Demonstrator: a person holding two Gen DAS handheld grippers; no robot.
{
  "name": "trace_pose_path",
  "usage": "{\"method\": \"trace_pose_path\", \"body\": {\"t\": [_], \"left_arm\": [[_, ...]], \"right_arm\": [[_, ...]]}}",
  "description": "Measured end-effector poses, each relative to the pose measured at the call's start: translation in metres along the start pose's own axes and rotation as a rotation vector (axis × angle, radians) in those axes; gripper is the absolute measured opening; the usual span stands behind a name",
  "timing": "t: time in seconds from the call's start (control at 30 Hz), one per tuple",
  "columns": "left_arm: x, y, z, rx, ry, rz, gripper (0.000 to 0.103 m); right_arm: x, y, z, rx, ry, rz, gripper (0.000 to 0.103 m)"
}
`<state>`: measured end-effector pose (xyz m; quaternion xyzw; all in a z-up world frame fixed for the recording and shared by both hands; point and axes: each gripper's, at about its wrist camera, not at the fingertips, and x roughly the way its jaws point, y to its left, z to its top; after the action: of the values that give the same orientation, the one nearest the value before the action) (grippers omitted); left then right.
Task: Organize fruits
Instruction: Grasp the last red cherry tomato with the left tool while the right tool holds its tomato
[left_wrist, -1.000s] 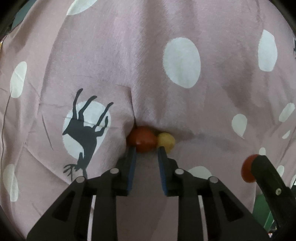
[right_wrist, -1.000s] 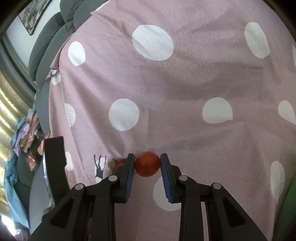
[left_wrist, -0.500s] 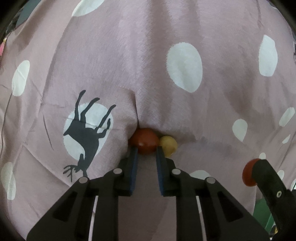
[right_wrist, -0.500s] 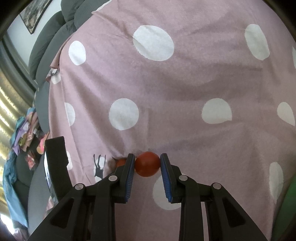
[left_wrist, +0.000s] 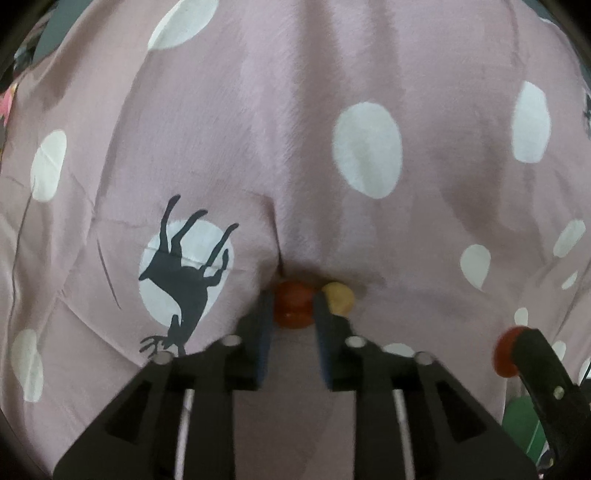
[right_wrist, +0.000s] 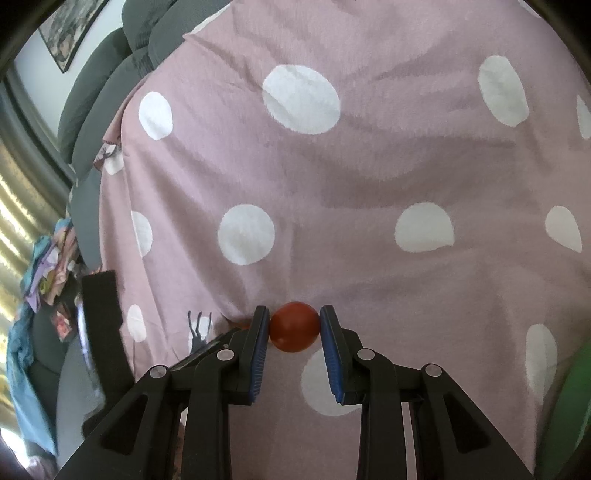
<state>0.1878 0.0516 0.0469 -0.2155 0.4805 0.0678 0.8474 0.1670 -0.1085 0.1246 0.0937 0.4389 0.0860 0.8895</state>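
A pink dotted blanket (right_wrist: 369, 177) covers the surface. Grey cushions (right_wrist: 107, 96) line its far left edge. A framed picture (right_wrist: 70, 33) hangs on the pale wall.

The right gripper (right_wrist: 294, 326) clamps a red round fruit (right_wrist: 294, 327) between its blue-padded fingertips (right_wrist: 260, 332), above a pink polka-dot cloth (right_wrist: 332, 177). Left of the tongs, the black tip of the left gripper (right_wrist: 207, 350) lies over a deer print (right_wrist: 199, 326). Grey cushions (right_wrist: 107, 88) sit far ahead to the left.
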Motion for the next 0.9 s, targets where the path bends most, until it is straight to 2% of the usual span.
{"method": "trace_pose_path", "body": {"t": [0.07,0.17,0.33,0.4,0.43,0.57,0.67,0.73,0.8,0.9], "left_arm": [[0.000,-0.002,0.003,0.014,-0.009,0.006,0.027],[0.001,-0.005,0.003,0.031,-0.022,-0.003,0.035],[0.009,-0.020,-0.002,0.074,-0.026,0.016,0.037],[0.016,-0.022,-0.001,0.051,0.009,-0.027,0.047],[0.024,-0.021,0.000,0.022,0.056,-0.071,0.047],[0.020,-0.026,-0.001,0.045,0.047,-0.068,0.045],[0.018,-0.031,-0.004,0.063,0.044,-0.065,0.038],[0.015,-0.030,-0.012,0.067,0.043,-0.065,0.026],[0.015,-0.029,-0.020,0.067,0.061,-0.087,0.026],[0.022,-0.019,-0.018,0.078,0.042,-0.075,0.026]], "right_arm": [[-0.001,0.000,0.000,0.000,-0.003,0.001,0.030],[0.000,0.000,0.000,0.001,0.000,0.001,0.030],[0.002,0.001,0.001,0.003,0.007,-0.003,0.030],[0.002,0.001,0.001,0.004,0.008,-0.003,0.030],[0.001,0.001,0.001,0.004,0.006,-0.003,0.030],[-0.001,0.000,0.002,0.007,-0.003,-0.009,0.030],[-0.003,-0.002,0.001,0.015,-0.002,-0.008,0.030],[-0.004,-0.002,0.001,0.018,-0.002,-0.009,0.030],[-0.007,-0.002,0.001,0.018,-0.006,-0.009,0.030],[-0.010,-0.001,0.002,0.015,-0.012,-0.009,0.030]]}}
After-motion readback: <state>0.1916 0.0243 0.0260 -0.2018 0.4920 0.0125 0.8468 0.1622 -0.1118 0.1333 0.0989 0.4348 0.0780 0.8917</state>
